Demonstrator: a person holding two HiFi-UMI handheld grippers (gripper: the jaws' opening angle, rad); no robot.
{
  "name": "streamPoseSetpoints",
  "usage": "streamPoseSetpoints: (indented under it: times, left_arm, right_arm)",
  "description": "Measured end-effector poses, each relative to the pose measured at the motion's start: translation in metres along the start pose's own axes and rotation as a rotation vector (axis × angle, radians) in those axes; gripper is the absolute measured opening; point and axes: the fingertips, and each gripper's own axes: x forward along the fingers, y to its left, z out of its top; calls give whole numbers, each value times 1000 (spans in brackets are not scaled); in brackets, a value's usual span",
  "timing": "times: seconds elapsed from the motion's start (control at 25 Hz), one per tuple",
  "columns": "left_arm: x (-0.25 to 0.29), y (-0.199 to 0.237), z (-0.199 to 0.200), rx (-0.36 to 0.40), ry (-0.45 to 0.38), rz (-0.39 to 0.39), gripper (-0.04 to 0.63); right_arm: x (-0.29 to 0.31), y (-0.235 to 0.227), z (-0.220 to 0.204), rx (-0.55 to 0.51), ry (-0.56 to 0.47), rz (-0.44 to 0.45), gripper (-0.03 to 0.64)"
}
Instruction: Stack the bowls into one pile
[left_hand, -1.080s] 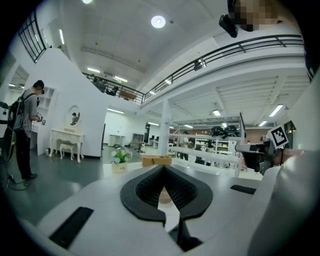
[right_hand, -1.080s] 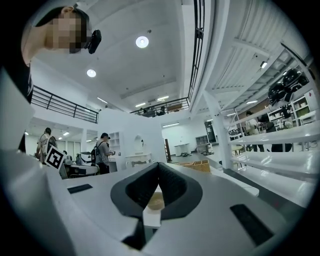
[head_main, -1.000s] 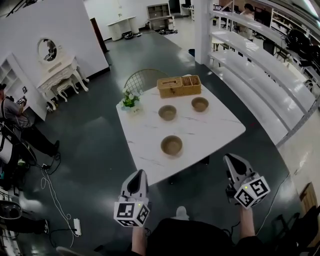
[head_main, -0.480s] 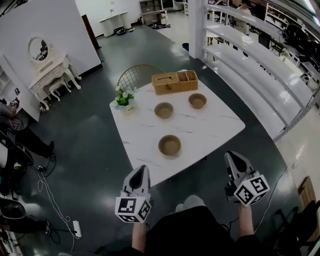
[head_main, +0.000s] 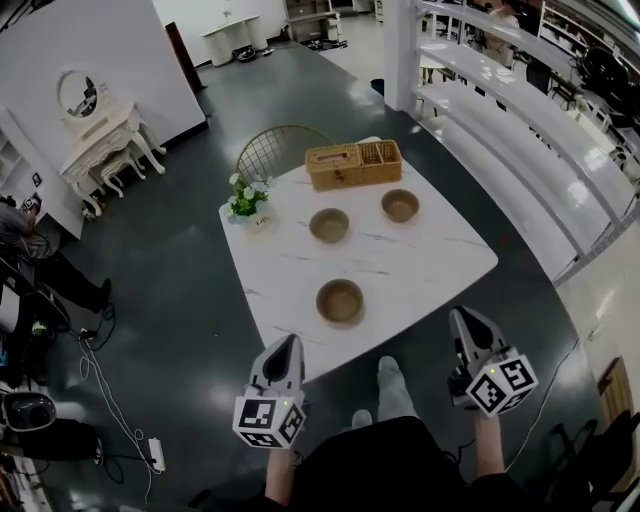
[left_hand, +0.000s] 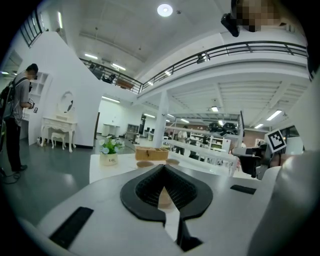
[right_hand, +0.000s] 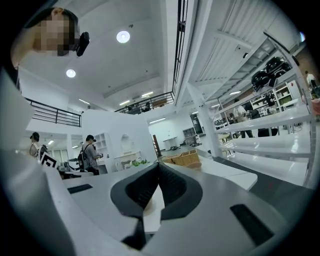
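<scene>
Bowls, three alike, sit apart on the white marble table (head_main: 420, 262). They are round, shallow and tan-brown, and each is upright and looks empty from the head view. The near bowl (head_main: 340, 301) stands alone toward the near edge, closer to the near left corner. The middle bowl (head_main: 329, 225) lies past the table's centre. The far bowl (head_main: 400, 205) sits to its right, nearer the far edge, and the two do not touch. Behind both, along the far edge, stands a wicker basket (head_main: 352, 164), and a small flower pot (head_main: 246, 198) occupies the far left corner.

The left gripper (head_main: 285, 346) hangs by the near left corner, its jaws meeting at the tips with nothing between them. The right gripper (head_main: 463, 318) is off the near edge toward its right end, likewise closed and empty.

In both gripper views the gripper's own body covers most of the table. The left gripper view shows only thin bowl rims in front of the basket. A tan sliver in the gap below its tips is too small to identify. A wire chair (head_main: 275, 152) is partly hidden behind the far edge.
</scene>
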Motion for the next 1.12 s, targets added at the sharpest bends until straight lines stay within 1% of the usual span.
streamPoseSetpoints:
  times: [0.36,0.64,0.76,1.12]
  left_arm:
    - [70,-8,20,-5,-12,0,14]
    - [119,-26,36,-14,-18,-14,15]
    - [135,-31,40,-23,-18,-8,14]
    - [179,-34,39,-61,-14,38,14]
  right_arm:
    - [54,-49,22,9,9,20,14]
    - [95,-79,42,3,32,75,14]
    - [111,-88,46,0,51,102,14]
    - [153,-130,42,21,105,134,14]
